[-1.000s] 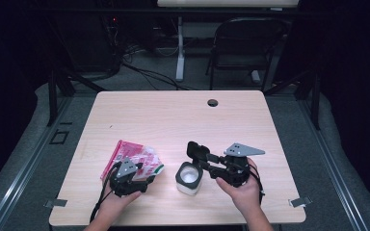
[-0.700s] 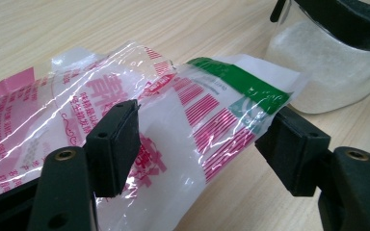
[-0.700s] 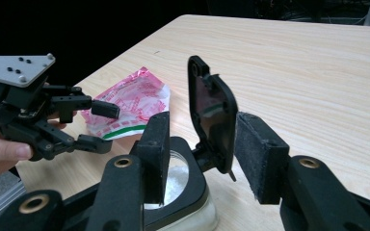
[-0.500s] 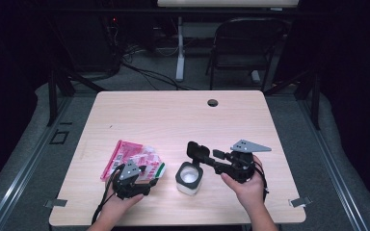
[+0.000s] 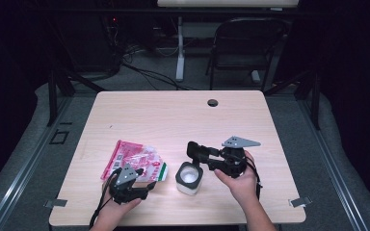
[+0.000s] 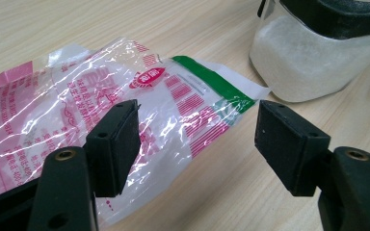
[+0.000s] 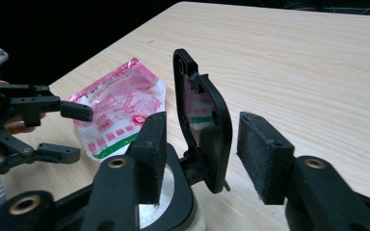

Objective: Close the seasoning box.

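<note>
A white jar (image 5: 189, 179) with a black rim stands near the table's front, its flip lid (image 5: 195, 150) raised upright. My right gripper (image 5: 201, 159) reaches in from the right and straddles the lid (image 7: 204, 120). Its jaws have just closed in a little, with the lid between the pads (image 7: 265, 159) and a gap on both sides. A pink and clear plastic bag (image 5: 135, 161) lies flat to the jar's left. My left gripper (image 5: 149, 186) is open low over the bag's green-edged corner (image 6: 212, 86), with nothing pinched between its pads (image 6: 118, 139).
The jar (image 6: 308, 62) stands just beyond the bag's corner, close to the left gripper (image 6: 197, 130). A cable hole (image 5: 213, 102) sits near the table's far edge. A folding chair (image 5: 248, 48) and cables lie on the floor behind the table.
</note>
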{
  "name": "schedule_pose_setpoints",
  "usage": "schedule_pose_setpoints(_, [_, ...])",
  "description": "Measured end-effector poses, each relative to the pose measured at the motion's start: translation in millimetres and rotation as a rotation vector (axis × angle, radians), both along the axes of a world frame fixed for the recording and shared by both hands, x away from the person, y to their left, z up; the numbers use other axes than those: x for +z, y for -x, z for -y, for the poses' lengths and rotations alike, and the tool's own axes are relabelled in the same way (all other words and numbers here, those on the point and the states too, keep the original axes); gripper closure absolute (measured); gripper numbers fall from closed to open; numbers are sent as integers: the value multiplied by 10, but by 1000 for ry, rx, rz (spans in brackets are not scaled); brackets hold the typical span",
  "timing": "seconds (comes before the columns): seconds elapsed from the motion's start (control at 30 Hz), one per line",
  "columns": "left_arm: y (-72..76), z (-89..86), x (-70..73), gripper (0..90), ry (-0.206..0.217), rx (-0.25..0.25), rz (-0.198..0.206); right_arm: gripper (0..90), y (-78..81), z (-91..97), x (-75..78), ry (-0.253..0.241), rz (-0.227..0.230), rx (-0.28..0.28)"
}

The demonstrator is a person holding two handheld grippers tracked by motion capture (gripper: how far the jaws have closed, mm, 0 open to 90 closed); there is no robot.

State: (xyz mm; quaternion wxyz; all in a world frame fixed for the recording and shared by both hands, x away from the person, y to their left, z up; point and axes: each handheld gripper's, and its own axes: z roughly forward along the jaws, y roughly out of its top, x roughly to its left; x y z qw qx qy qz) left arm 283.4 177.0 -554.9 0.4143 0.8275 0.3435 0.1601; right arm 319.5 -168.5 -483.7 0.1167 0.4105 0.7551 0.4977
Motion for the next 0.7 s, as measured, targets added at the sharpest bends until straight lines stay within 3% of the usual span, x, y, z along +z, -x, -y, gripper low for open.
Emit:
schedule_pose_setpoints(0.33, [14, -20, 18, 328, 5, 2, 2, 744, -26, 4, -16, 21, 4, 4])
schedule_pose_setpoints(0.7, [8, -51, 38, 329, 32, 16, 4, 826, -31, 37, -12, 53, 10, 11])
